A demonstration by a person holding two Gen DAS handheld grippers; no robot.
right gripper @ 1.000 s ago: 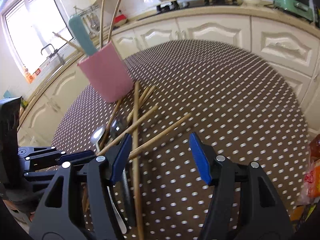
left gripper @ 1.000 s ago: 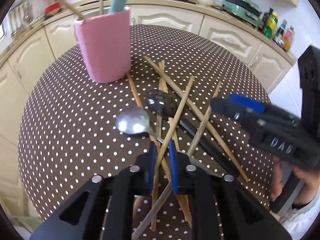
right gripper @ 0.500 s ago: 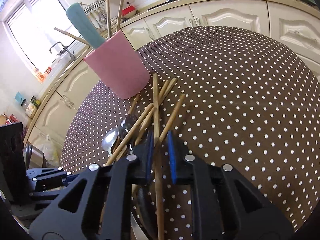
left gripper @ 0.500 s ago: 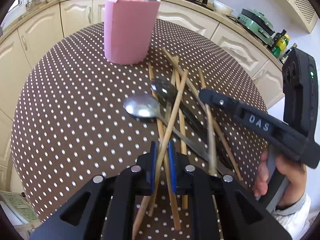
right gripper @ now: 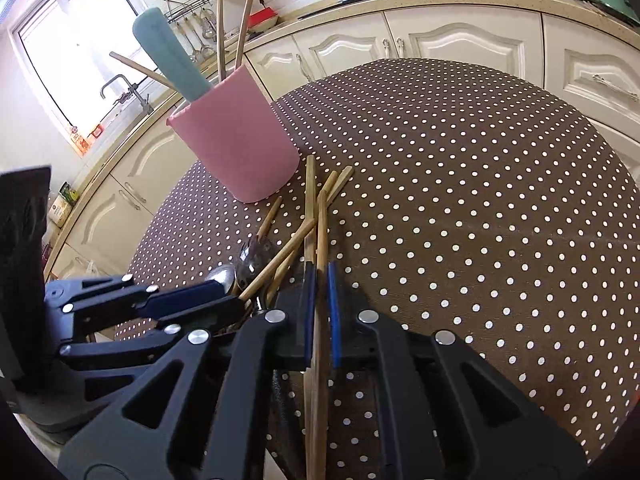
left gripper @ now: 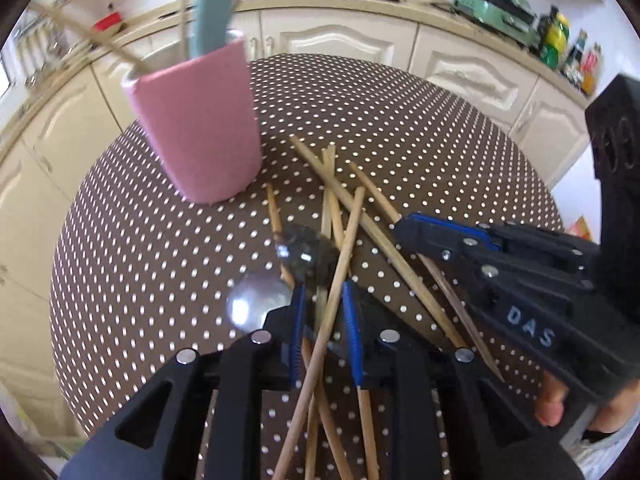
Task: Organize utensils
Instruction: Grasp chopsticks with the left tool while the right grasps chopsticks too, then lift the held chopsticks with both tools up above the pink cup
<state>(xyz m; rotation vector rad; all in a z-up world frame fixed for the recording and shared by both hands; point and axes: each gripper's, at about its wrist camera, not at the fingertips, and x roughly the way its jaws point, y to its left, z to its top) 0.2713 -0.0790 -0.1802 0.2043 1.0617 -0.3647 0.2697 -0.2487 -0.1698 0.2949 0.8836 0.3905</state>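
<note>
On the dotted bench (right gripper: 480, 200), beside the pink holder (right gripper: 236, 148), my right tool (right gripper: 320, 276) angled down, clenched on a chopstick (right gripper: 321, 232). My left tool (left gripper: 324, 300), jaws just easing wider, loosely straddled another chopstick (left gripper: 344, 252) atop two spoons (left gripper: 256, 304); whether it gripped, motion blur hid.
</note>
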